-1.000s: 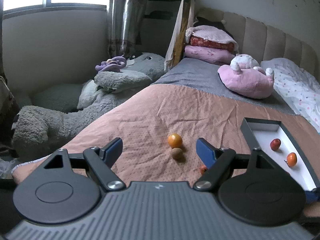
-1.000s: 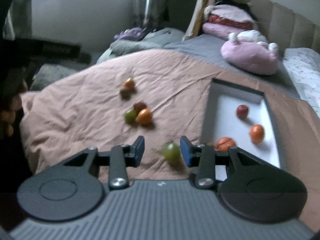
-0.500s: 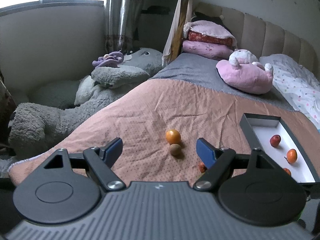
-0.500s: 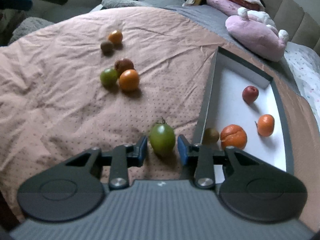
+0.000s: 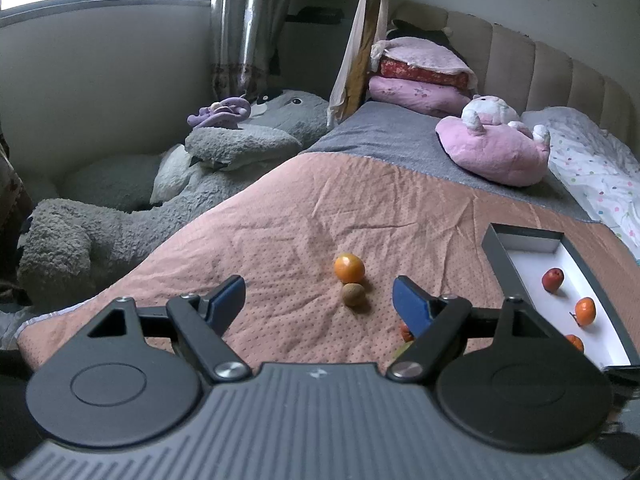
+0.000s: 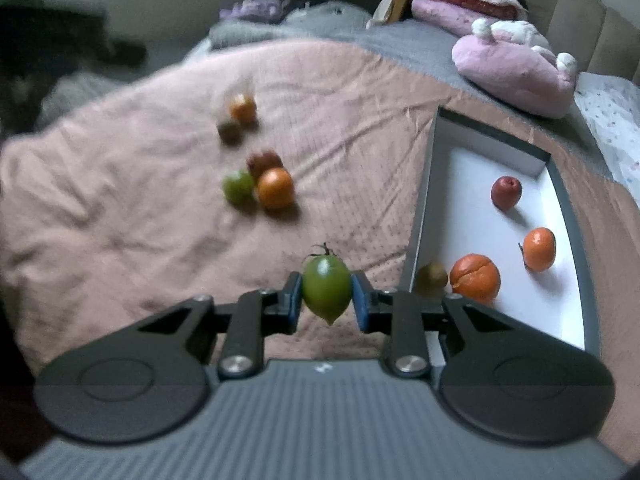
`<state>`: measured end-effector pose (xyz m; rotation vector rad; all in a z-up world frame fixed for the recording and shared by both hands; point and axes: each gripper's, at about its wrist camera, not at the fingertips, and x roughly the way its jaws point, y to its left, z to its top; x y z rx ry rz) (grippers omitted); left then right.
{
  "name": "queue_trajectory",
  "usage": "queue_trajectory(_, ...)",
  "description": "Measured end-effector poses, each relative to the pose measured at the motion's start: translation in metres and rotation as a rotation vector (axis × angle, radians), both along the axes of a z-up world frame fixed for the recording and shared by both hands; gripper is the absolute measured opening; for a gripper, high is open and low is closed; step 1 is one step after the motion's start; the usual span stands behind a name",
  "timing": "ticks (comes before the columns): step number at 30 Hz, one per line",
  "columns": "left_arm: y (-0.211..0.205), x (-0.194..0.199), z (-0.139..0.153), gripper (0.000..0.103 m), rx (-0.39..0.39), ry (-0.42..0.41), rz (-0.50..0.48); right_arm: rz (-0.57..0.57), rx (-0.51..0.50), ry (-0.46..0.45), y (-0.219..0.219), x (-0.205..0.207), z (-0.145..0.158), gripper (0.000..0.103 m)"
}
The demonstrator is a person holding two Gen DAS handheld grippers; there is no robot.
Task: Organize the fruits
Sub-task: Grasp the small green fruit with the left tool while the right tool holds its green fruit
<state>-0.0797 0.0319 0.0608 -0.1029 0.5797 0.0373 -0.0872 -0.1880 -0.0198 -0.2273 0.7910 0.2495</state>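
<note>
My right gripper [image 6: 326, 298] is shut on a green pointed fruit [image 6: 326, 288], its blue pads pressing both sides just above the pink blanket. Beside it lies the white tray [image 6: 420, 200] holding a red fruit [image 6: 506, 192], two orange fruits [image 6: 539, 249] and a brown one [image 6: 431, 278]. Loose on the blanket are a green fruit [image 6: 238, 187], an orange [image 6: 275, 188] and a dark red fruit [image 6: 262, 160]. My left gripper [image 5: 318, 286] stands open and empty, short of an orange [image 5: 349, 267] and a brown fruit [image 5: 353, 294].
A pink plush toy [image 5: 496, 148] lies on the grey cover beyond the tray [image 5: 496, 256]. A big grey plush animal [image 5: 120, 216] sits off the bed's left edge. Stacked pillows [image 5: 420, 76] rest against the headboard.
The right gripper came down around the green pointed fruit and its jaws closed on it. The left view has hardly changed.
</note>
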Motion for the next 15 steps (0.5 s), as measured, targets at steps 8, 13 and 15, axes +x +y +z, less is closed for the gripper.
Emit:
queue_trajectory(8,0.001,0.002,-0.004,0.084,-0.022,0.031,-0.009,0.017,0.159,-0.089,-0.012,-0.032,0.046,0.030)
queue_trajectory(13,-0.025,0.012,-0.014,0.084,0.033,0.063,-0.113,0.014,0.223,-0.120,-0.022,-0.037,0.060,0.030)
queue_trajectory(15,-0.041,0.017,-0.023,0.084,0.063,0.084,-0.171,0.015,0.238,-0.116,-0.026,-0.036,0.060,0.030)
